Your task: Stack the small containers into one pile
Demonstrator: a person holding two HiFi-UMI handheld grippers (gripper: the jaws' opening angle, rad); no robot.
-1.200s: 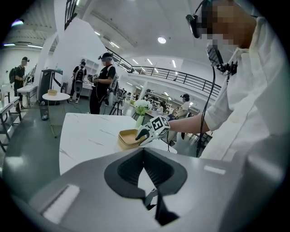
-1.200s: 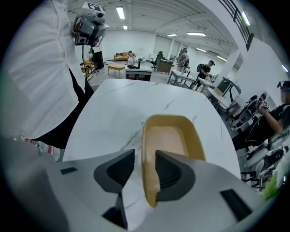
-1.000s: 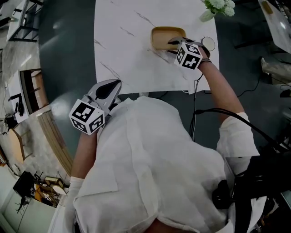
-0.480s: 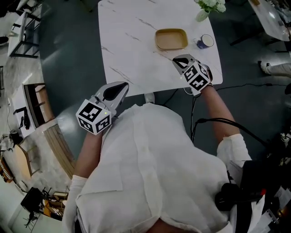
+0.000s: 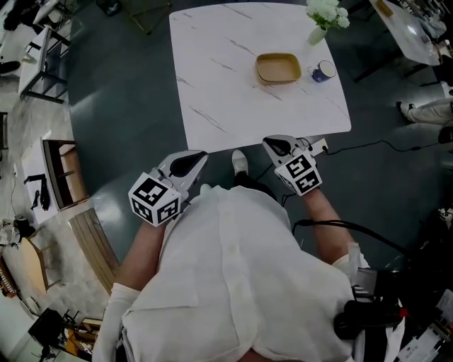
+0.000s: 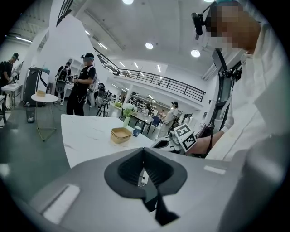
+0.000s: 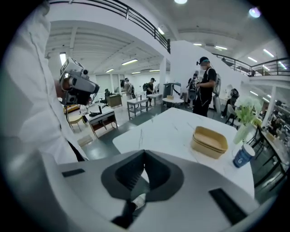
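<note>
Tan containers point(image 5: 278, 68) sit nested in one pile on the white marble table point(image 5: 212, 92), far-right part, just left of the blue cup point(image 5: 324, 71), w/ the flower vase point(image 5: 322, 21) beyond. Left claw point(image 5: 198, 158) & right claw point(image 5: 271, 143) are both off the table's near edge, by the person's white shirt point(image 5: 226, 283), well apart from the pile. Each claw is pressed together, nothing btwn its jaws.
</note>
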